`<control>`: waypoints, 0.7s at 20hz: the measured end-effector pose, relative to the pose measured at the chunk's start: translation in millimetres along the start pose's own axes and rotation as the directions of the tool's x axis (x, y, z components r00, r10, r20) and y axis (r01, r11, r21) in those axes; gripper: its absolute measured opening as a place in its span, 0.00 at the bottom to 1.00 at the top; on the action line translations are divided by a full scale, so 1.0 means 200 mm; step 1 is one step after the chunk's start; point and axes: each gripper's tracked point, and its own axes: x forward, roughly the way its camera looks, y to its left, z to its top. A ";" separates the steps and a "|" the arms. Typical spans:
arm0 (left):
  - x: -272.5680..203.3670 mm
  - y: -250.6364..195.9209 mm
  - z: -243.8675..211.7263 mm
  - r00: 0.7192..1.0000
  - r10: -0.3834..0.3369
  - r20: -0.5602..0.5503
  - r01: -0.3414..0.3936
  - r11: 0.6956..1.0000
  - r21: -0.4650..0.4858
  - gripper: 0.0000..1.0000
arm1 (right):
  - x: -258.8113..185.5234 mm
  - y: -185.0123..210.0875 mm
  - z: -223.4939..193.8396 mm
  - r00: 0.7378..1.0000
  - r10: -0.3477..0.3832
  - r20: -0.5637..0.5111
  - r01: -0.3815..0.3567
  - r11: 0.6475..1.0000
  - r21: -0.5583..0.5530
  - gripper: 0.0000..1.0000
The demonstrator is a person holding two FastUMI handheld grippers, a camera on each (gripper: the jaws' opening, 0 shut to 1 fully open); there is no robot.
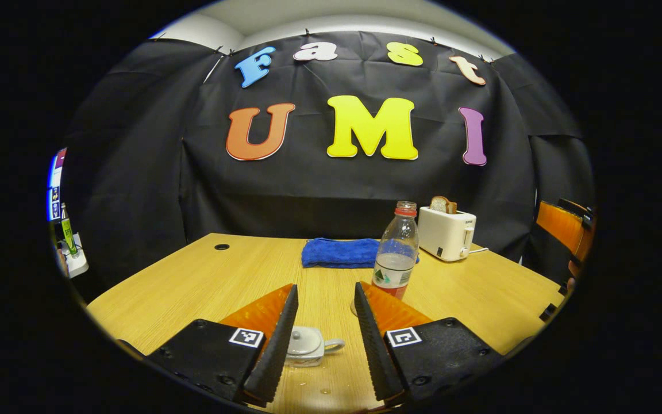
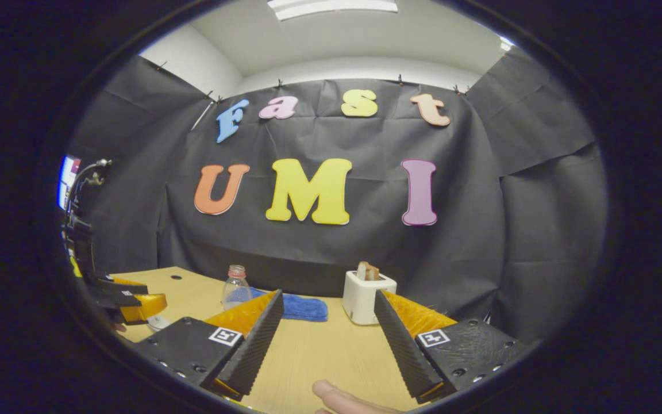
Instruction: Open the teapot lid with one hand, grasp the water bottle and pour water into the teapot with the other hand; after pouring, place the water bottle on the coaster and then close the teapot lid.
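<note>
Left tool (image 1: 325,345) fingers apart, hovering over the lidded teapot (image 1: 307,345) on the counter (image 1: 204,276). Water bottle (image 1: 396,253) stands just behind teapot, uncapped. Right tool (image 2: 325,339) fingers apart, holding nothing, well right of teapot.

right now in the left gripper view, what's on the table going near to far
teapot between the left gripper fingers → water bottle → blue cloth → toaster with bread, at the far edge
</note>
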 end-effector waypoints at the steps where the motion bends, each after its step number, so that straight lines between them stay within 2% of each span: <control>1: -0.03 -0.01 0.04 1.000 -0.003 -0.003 0.003 1.000 -0.009 0.66 | -0.02 0.01 0.01 1.000 0.004 -0.012 -0.004 1.000 -0.005 0.95; 3: -0.10 -0.03 0.13 1.000 -0.012 0.011 0.012 1.000 -0.023 0.66 | -0.05 0.04 0.02 0.999 0.016 -0.034 -0.016 1.000 -0.014 0.97; 4: -0.13 -0.04 0.18 0.999 -0.023 0.025 0.024 0.999 -0.022 0.68 | -0.06 0.03 0.02 0.999 0.013 -0.050 -0.013 1.000 -0.011 0.95; 5: -0.16 -0.06 0.21 0.999 -0.037 0.035 0.038 0.999 -0.015 0.81 | -0.07 0.02 0.02 0.997 0.010 -0.073 -0.010 1.000 0.000 0.97; 6: -0.20 -0.06 0.23 0.998 -0.040 0.042 0.041 0.999 -0.003 0.88 | -0.08 0.03 -0.01 0.994 0.015 -0.108 -0.013 1.000 0.020 0.95; 7: -0.24 -0.05 0.26 0.998 -0.039 0.051 0.038 0.999 0.007 0.89 | -0.09 0.05 -0.03 0.990 0.028 -0.137 -0.023 0.999 0.040 0.95; 8: -0.27 -0.05 0.27 0.998 -0.036 0.052 0.036 0.999 0.009 0.98 | -0.09 0.06 -0.03 0.987 0.041 -0.153 -0.032 0.998 0.063 0.95; 9: -0.31 -0.04 0.29 0.998 -0.034 0.051 0.034 0.999 0.000 0.98 | -0.09 0.07 -0.03 0.986 0.047 -0.160 -0.035 0.996 0.078 0.98; 10: -0.34 -0.04 0.29 0.998 -0.039 0.053 0.040 0.999 -0.009 0.98 | -0.10 0.07 -0.03 0.985 0.051 -0.166 -0.037 0.996 0.086 0.95; 12: -0.38 -0.06 0.27 0.997 -0.065 0.038 0.065 0.998 0.015 0.98 | -0.11 0.09 -0.03 0.984 0.067 -0.168 -0.052 0.994 0.092 0.95; 14: -0.38 0.01 0.26 0.999 -0.034 0.029 0.033 0.999 0.043 0.98 | -0.13 0.08 0.00 0.986 0.069 -0.154 -0.055 0.994 0.093 0.95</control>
